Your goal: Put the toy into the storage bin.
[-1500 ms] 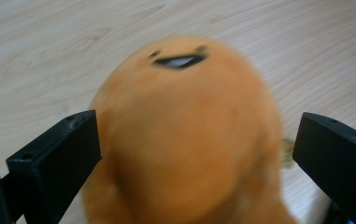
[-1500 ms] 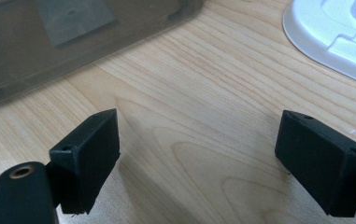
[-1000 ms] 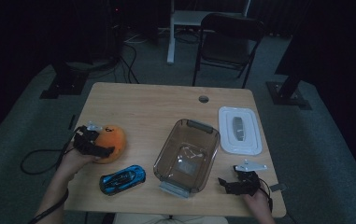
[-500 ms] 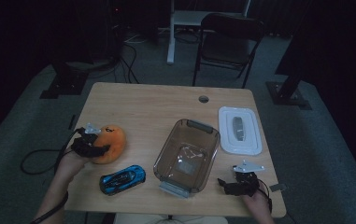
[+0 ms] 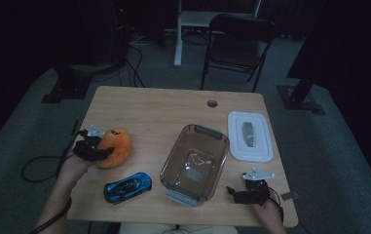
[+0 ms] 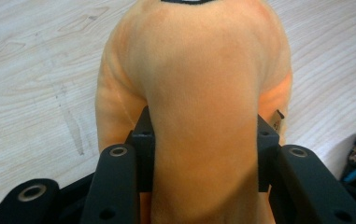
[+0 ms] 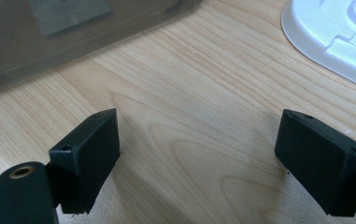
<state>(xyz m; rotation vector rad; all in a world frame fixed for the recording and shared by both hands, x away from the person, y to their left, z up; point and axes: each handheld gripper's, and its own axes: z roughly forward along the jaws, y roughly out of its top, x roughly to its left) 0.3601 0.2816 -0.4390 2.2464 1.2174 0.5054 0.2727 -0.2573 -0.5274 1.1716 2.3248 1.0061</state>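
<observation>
The left tool (image 6: pixel 202 144) has just been closing and now pinches the orange plush toy (image 6: pixel 199 79) at the worktop's (image 5: pixel 163 107) left edge. The right tool (image 7: pixel 199 158) rests wide open and empty near the clear container (image 5: pixel 195 161).

Your orange plush toy (image 5: pixel 114 147), at the table's (image 5: pixel 163 105) left edge

You've got a soft, rounded, fuzzy orange toy with a black marking on its top, lying on the light wood near the left edge, about midway along it. Its body is pinched in at both sides, the fabric bulging above the squeeze. In the left gripper view (image 6: pixel 203 107) it looms close, seams showing down its left flank.
</observation>
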